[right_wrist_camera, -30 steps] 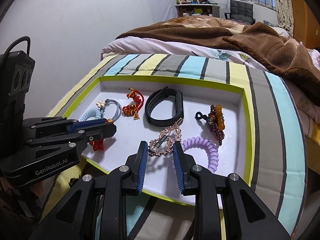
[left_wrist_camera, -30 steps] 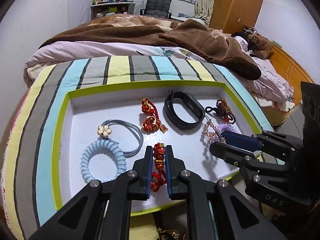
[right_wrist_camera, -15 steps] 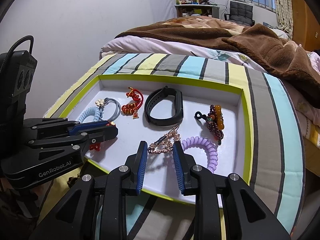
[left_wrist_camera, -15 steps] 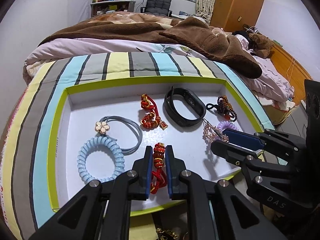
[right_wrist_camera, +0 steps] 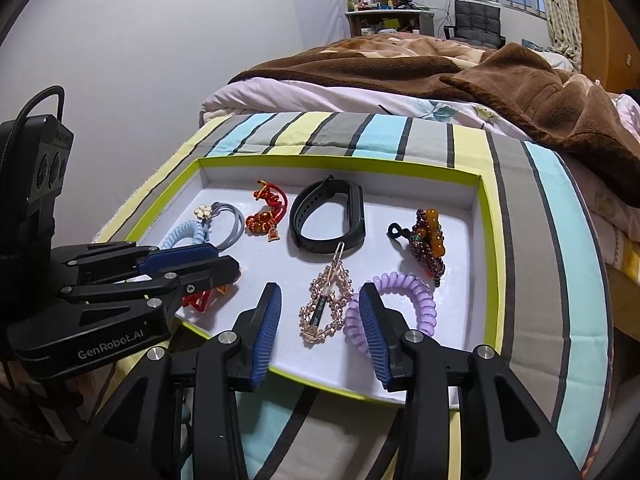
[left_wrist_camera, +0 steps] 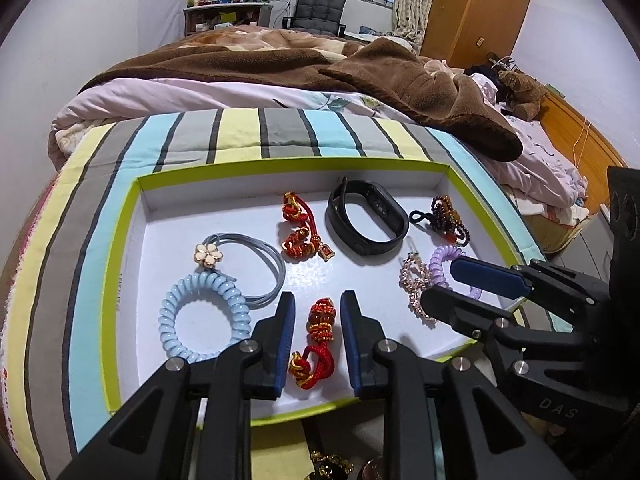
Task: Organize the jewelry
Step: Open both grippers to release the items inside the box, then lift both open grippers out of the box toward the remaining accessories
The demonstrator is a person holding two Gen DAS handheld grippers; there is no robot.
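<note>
**Jewelry tray: both grippers parted, nothing gripped**

Left wrist view: The shallow tray (left_wrist_camera: 120,280), white inside with a lime-green rim, sits on a striped cloth (left_wrist_camera: 68,248). The left gripper (left_wrist_camera: 318,334) reaches low over the near rim. Its ribbed blue pads stand apart, clear on both sides of the red-and-gold knotted cord charm (left_wrist_camera: 318,332) lying on the tray floor between them. To its left lie a pale blue coiled hair tie (left_wrist_camera: 200,318) and a grey elastic with a flower bead (left_wrist_camera: 244,264). Further back lie a second red charm (left_wrist_camera: 302,234) and a smooth black wristband (left_wrist_camera: 366,216).

Right wrist view: The right gripper (right_wrist_camera: 320,336) is level over the near rim, pads spread wide. The rose-gold rhinestone clip (right_wrist_camera: 326,300) lies loose between them; the lilac coiled hair tie (right_wrist_camera: 400,304) lies partly behind the right pad. A dark beaded bracelet (right_wrist_camera: 428,240) lies behind.
</note>
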